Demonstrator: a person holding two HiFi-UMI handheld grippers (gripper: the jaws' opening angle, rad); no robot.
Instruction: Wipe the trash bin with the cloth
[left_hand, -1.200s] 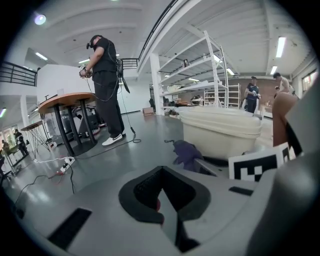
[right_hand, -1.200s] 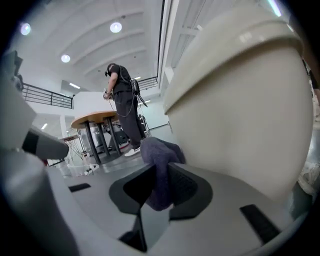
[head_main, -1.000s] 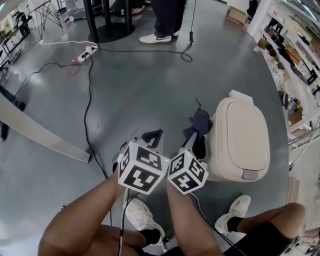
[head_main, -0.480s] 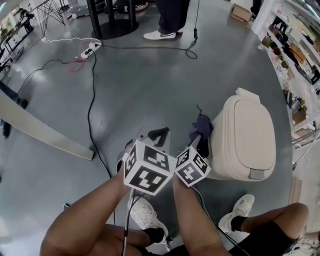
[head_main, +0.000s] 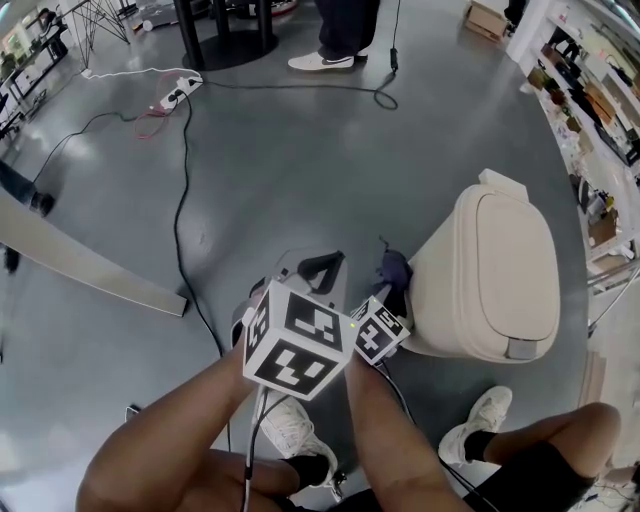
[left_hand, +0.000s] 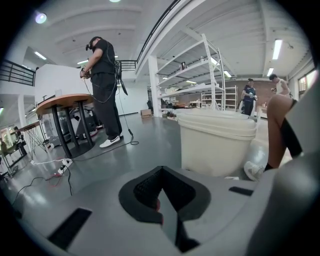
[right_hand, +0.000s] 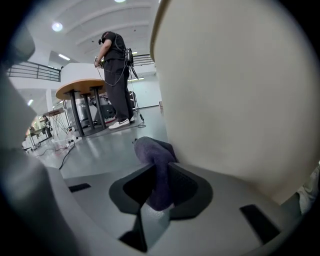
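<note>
Right gripper (right_hand: 159, 189) jaws pinching purple cloth (right_hand: 152, 150), cloth bunched ahead beside cream trash bin (right_hand: 235, 90), left gripper (left_hand: 161, 192) jaws pressed together, empty.

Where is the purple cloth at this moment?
The cloth is clamped in the right gripper, close against the side wall of the cream trash bin. In the head view it sits just right of centre, at the bin's left side.

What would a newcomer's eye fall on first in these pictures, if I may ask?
The big cream trash bin stands out at once, on the grey floor at the right of the head view. Next comes the purple cloth, clamped in the right gripper close against the bin's side. The left gripper beside it is shut on nothing.
</note>
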